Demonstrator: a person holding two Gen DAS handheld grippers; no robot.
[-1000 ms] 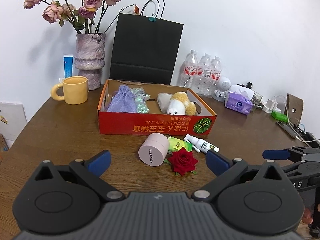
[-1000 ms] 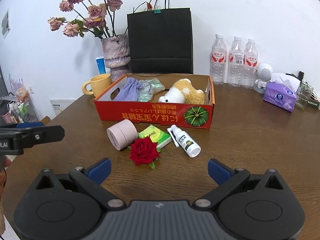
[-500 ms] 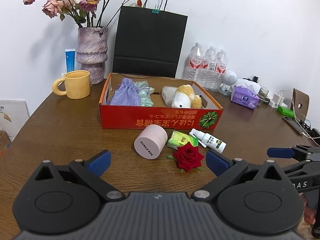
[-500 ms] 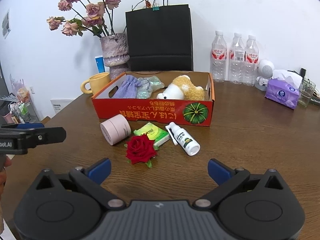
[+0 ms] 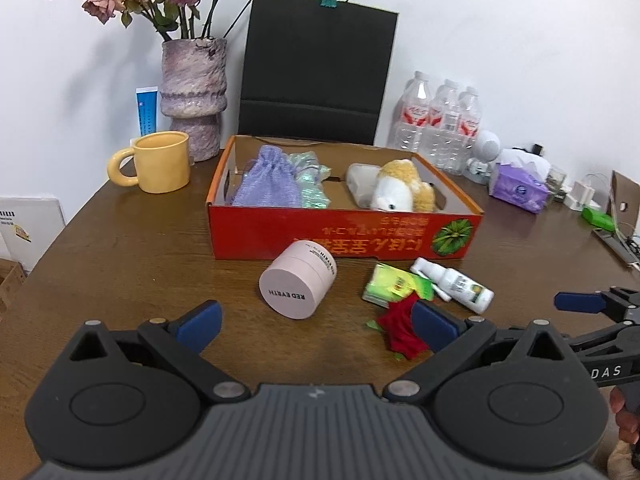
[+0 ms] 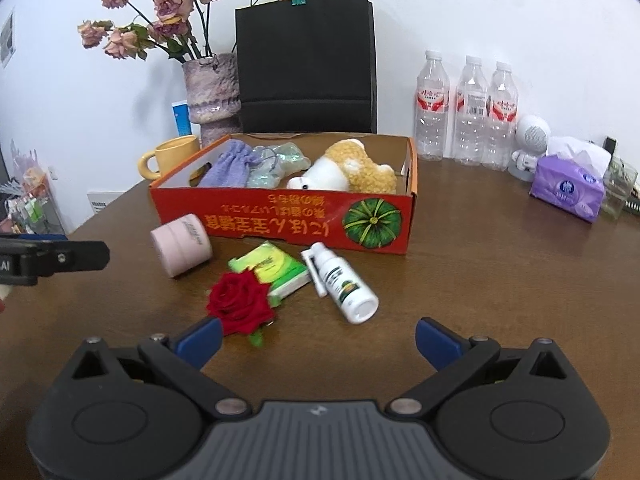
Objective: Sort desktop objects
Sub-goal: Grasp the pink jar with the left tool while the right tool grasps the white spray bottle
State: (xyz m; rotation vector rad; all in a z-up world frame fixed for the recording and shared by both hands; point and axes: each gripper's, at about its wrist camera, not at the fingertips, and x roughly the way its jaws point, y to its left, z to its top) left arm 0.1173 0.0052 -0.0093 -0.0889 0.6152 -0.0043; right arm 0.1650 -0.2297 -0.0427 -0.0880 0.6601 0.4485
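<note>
On the brown wooden table by a white wall, a red cardboard box holds a purple pouch and plush toy. In front of the box: pink jar, green packet, spray bottle, red rose. Behind the box: black bag, vase. Left gripper and right gripper both have jaws spread, holding nothing.

I see a plain white wall at the far side, and a brown wooden table stands near me.
</note>
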